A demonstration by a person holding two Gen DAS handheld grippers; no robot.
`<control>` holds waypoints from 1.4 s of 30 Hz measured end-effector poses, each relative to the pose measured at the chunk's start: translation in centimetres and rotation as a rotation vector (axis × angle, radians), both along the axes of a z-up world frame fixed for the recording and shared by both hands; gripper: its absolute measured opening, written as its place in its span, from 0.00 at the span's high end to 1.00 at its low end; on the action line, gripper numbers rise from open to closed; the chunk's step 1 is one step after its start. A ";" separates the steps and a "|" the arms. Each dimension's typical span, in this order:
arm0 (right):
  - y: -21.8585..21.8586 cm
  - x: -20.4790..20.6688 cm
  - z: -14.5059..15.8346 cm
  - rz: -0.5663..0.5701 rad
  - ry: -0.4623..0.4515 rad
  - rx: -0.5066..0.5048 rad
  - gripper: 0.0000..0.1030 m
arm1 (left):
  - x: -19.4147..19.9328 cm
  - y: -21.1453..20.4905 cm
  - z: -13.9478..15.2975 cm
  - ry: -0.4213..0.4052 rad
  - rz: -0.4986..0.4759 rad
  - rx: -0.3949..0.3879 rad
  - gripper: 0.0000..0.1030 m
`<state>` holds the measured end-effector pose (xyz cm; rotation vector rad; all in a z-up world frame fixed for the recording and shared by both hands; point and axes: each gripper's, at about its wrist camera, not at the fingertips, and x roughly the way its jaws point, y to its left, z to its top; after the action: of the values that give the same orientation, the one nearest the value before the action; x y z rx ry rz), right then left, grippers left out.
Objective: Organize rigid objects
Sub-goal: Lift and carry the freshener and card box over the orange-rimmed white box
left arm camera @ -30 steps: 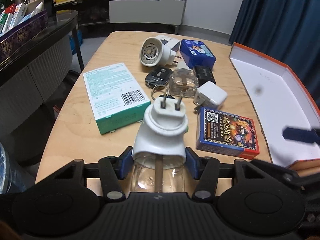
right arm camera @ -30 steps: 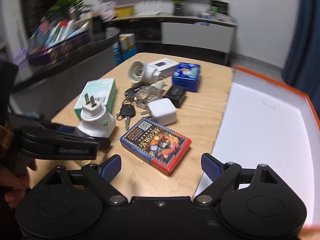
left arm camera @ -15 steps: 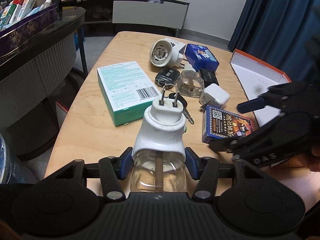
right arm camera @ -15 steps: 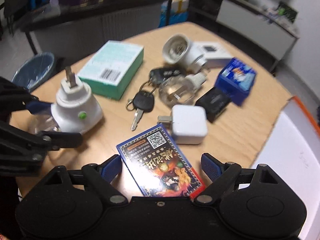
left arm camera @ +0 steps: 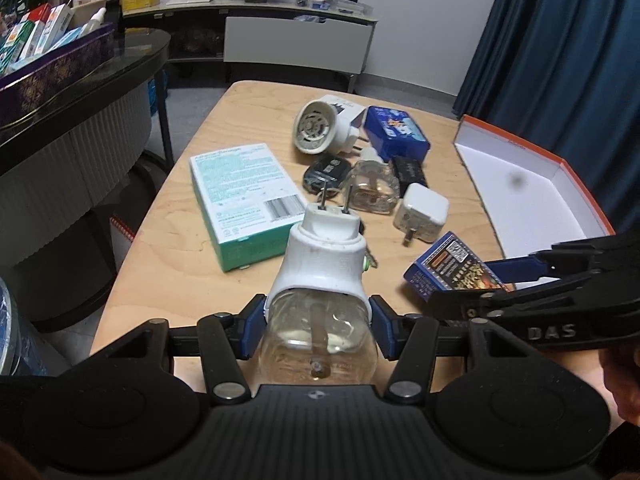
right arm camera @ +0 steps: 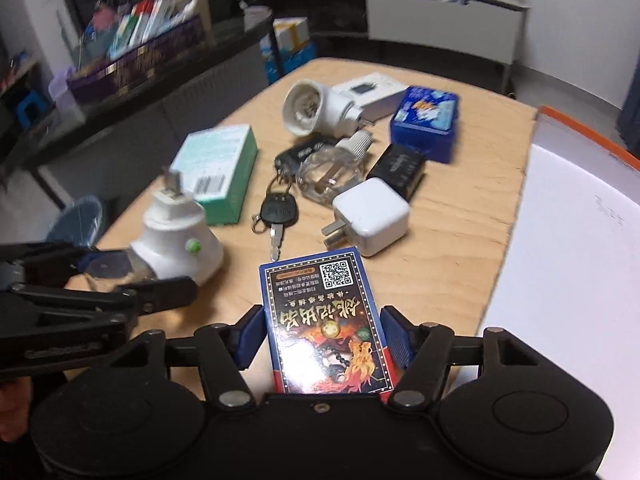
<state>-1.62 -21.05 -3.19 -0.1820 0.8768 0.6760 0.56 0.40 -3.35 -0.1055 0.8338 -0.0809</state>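
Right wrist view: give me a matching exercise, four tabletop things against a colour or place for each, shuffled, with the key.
Things:
1. playing-card box
2. plug-in vaporizer
3. tin
4. charger cube

Descriptions:
A. plain white, prongs pointing left, lying on the table
B. blue, far side of the table beside the white box
C. between the right gripper fingers, whose jaws are closing
D. clamped by the left gripper, clear bottle end in the jaws

Pairs: 1-C, 2-D, 3-B, 4-A
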 end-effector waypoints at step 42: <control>-13.1 -1.9 8.4 -0.361 -0.186 0.226 0.26 | 2.7 -9.7 5.6 -0.148 -0.203 -0.025 0.48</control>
<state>-3.47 -34.13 5.16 0.1146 0.6269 0.4075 3.26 -9.33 2.22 -0.0372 0.6934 -0.2871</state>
